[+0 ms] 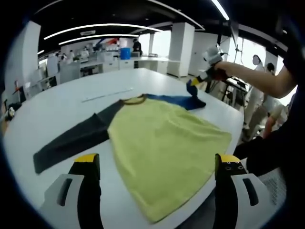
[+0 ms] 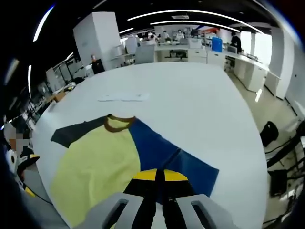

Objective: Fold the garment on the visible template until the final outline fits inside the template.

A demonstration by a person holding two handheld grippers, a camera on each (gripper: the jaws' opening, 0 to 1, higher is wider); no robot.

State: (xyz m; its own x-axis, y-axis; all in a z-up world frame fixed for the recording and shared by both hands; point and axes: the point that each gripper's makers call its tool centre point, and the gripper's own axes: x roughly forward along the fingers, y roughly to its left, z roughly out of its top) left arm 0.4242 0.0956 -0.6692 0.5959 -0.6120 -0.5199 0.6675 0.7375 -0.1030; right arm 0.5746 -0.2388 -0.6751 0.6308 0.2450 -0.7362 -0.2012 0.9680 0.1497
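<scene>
Right gripper (image 2: 160,175) clenched on the blue sleeve (image 2: 164,155) of the yellow shirt (image 1: 164,143), lifted off the white desk (image 2: 190,105). Left gripper (image 1: 157,164) released, hovering near the hem. Best to pull the sleeve slowly across the body, keeping it flat. Collar (image 1: 135,100) pointing far, hem near; long axis near to far.

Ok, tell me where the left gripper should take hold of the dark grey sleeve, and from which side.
Judging by its pose, grip the cuff end of the dark grey sleeve. It lies flat and stretched away from the yellow body toward the table edge, so the cuff is a free edge with bare table around it. Bring the open left gripper in low from beyond the cuff, sliding one jaw under the fabric.
</scene>
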